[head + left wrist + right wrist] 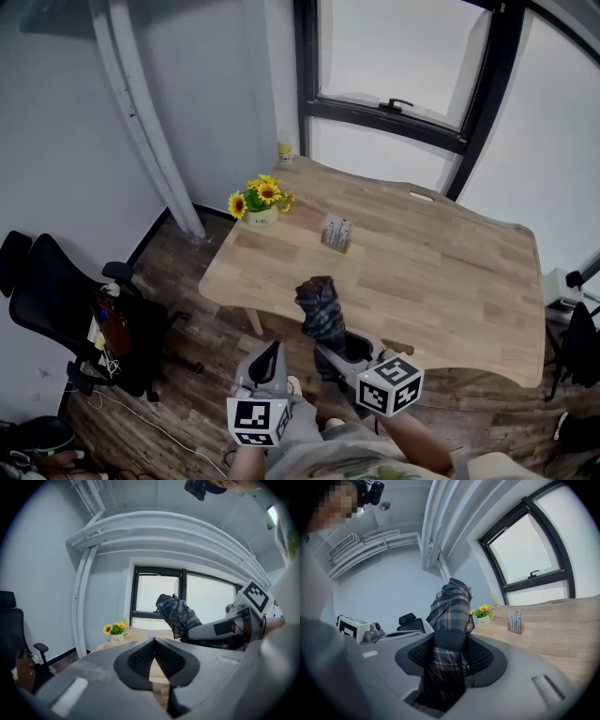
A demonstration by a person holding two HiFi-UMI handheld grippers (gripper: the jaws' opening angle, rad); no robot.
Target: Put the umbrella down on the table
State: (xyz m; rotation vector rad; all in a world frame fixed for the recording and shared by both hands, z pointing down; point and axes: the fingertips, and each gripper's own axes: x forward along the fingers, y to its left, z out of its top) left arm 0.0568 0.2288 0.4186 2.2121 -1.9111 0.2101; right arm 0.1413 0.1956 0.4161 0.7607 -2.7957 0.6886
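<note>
Holding the folded plaid umbrella (450, 606) is the right gripper (450, 654), w/ its jaws pinching the bundle around the dark strap band, fabric filling the gap btwn the pads. The left gripper (153, 654) is hanging just beside it, jaws pressed together, nothing btwn them, not touching the umbrella.

In the head view the umbrella is sticking up and fwd out of the right jaws, long axis tilting toward the bench (441, 272). Its top end is overlapping the bench's near edge in that view, toward the near-left corner. It's being held high, tho, so I can't tell if it's really over the wood.

So the bench is lying ahead of the jaws, the way the umbrella is pointing. Judging by this, it's the carry stage and the put-down isn't begun. The next move prob needs the right hand going fwd past the near edge, then tipping the long axis flat.

The sunflower pot (260, 202) by the left edge and the card holder (337, 232) are sitting further in, so landing short of them is looking safest.
</note>
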